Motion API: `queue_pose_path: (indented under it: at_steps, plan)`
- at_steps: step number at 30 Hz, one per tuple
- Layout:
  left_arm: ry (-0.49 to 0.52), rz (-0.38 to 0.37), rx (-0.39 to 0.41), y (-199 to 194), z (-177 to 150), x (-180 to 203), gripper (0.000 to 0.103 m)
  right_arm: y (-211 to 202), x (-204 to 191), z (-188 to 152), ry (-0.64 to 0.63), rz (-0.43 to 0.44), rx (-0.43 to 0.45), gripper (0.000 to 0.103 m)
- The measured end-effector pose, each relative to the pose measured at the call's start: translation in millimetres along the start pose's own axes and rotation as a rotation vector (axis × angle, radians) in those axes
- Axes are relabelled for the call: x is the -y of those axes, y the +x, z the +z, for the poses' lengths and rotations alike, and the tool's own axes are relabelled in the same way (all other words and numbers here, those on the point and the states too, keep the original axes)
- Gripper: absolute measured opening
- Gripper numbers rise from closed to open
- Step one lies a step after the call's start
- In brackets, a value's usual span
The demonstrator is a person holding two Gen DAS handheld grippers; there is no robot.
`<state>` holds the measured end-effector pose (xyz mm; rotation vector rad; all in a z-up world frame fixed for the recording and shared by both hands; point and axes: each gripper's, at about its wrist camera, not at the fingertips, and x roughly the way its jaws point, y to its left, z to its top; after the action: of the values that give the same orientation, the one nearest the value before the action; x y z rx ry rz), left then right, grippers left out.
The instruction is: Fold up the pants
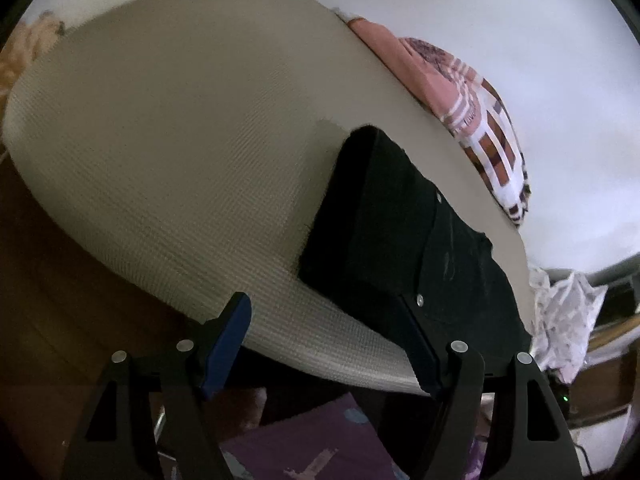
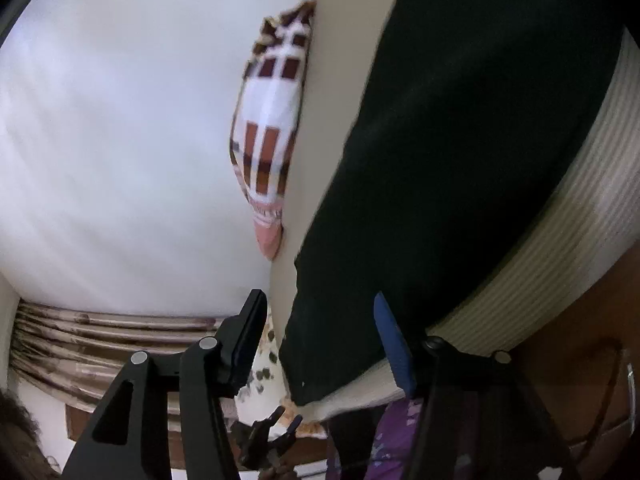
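Black pants (image 1: 400, 232) lie flat on a beige ribbed mat (image 1: 160, 140), at the mat's right side in the left wrist view. My left gripper (image 1: 332, 344) is open at the mat's near edge, its right finger (image 1: 420, 344) at the pants' near end. In the right wrist view the pants (image 2: 460, 140) fill the upper right on the mat (image 2: 580, 200). My right gripper (image 2: 320, 344) is open, its jaws either side of the pants' near corner and holding nothing.
A pink and brown checked pillow (image 1: 472, 112) lies beyond the mat on a white sheet (image 1: 520, 40); it also shows in the right wrist view (image 2: 272, 120). A striped curtain (image 2: 100, 332) hangs lower left there. Purple cloth (image 1: 320, 440) lies below the mat's edge.
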<state>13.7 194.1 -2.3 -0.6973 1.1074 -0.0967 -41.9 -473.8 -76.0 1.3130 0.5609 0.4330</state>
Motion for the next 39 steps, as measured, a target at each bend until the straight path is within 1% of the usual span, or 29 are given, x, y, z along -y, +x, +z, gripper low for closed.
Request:
queue_pose_path:
  at_steps: [1, 3, 4, 6, 7, 8, 10, 11, 13, 15, 17, 19, 20, 22, 23, 24, 25, 26, 27, 29, 31, 32, 34, 35, 36, 38, 39]
  plan:
    - [0.017, -0.014, -0.016, 4, -1, 4, 0.074, 1, 3, -2, 0.012, -0.001, -0.003, 0.055]
    - [0.059, -0.007, -0.044, 13, 1, 12, 0.074, 0, 8, -5, 0.025, -0.009, -0.004, 0.055]
    - [0.065, -0.007, -0.055, 17, 3, 14, 0.073, -2, 10, -6, 0.029, -0.01, -0.004, 0.055]
    - [0.049, -0.04, -0.081, 26, 6, 14, 0.071, 1, 10, -3, 0.035, -0.012, 0.0, 0.056]
    - [0.048, -0.047, -0.084, 28, 8, 15, 0.055, 1, 9, -2, 0.034, -0.015, 0.002, 0.057]
    - [0.058, -0.038, -0.08, 29, 8, 15, 0.031, 0, 9, -2, 0.031, -0.02, 0.004, 0.058]
    - [0.108, 0.003, -0.063, 28, 8, 25, 0.03, 2, 9, -4, 0.029, -0.027, 0.006, 0.061]
    - [0.134, 0.021, -0.047, 26, 8, 31, 0.028, 3, 8, -4, 0.032, -0.027, 0.007, 0.062]
    - [0.207, 0.076, 0.006, 18, 11, 47, 0.017, 6, 9, -5, 0.037, -0.028, 0.006, 0.063]
    - [0.272, 0.1, 0.057, 11, 20, 62, 0.017, 9, 10, -5, 0.035, -0.033, -0.003, 0.063]
    - [0.301, 0.106, 0.084, 10, 30, 71, 0.016, 15, 10, -5, 0.029, -0.041, -0.017, 0.063]
    - [0.34, 0.135, 0.11, 10, 37, 77, 0.016, 18, 11, -6, 0.023, -0.045, -0.027, 0.063]
    - [0.342, 0.146, 0.104, 13, 38, 75, 0.016, 18, 11, -6, 0.017, -0.051, -0.03, 0.063]
    - [0.313, 0.18, 0.047, 29, 35, 57, 0.016, 16, 10, -6, 0.002, -0.06, -0.028, 0.063]
    - [0.293, 0.199, 0.006, 44, 32, 41, 0.016, 15, 9, -6, -0.004, -0.062, -0.024, 0.063]
    - [0.282, 0.201, -0.009, 51, 30, 32, 0.017, 15, 7, -6, -0.015, -0.063, -0.024, 0.064]
    - [0.251, 0.167, 0.008, 51, 29, 24, 0.018, 16, 5, -5, -0.024, -0.064, -0.029, 0.064]
    - [0.244, 0.163, 0.009, 50, 29, 24, 0.018, 19, 2, -6, -0.035, -0.062, -0.044, 0.064]
    - [0.263, 0.177, 0.016, 49, 30, 28, 0.018, 23, -4, -6, -0.058, -0.054, -0.068, 0.064]
    - [0.302, 0.2, 0.027, 50, 27, 33, 0.017, 32, -20, -6, -0.127, -0.042, -0.111, 0.064]
    - [0.293, 0.194, 0.031, 51, 26, 31, 0.017, 56, -54, -6, -0.294, -0.083, -0.187, 0.064]
    - [0.283, 0.185, 0.032, 49, 26, 29, 0.017, 64, -66, -6, -0.356, -0.094, -0.207, 0.064]
    - [0.27, 0.175, 0.035, 48, 25, 29, 0.017, 95, -104, -6, -0.598, -0.165, -0.263, 0.066]
    - [0.271, 0.174, 0.036, 47, 25, 28, 0.017, 105, -113, -5, -0.657, -0.192, -0.273, 0.066]
    - [0.276, 0.176, 0.038, 47, 24, 29, 0.017, 123, -126, -2, -0.738, -0.209, -0.296, 0.066]
    - [0.281, 0.18, 0.043, 45, 23, 30, 0.017, 149, -142, 5, -0.838, -0.21, -0.336, 0.066]
    - [0.28, 0.18, 0.044, 45, 23, 31, 0.017, 168, -150, 9, -0.918, -0.249, -0.354, 0.066]
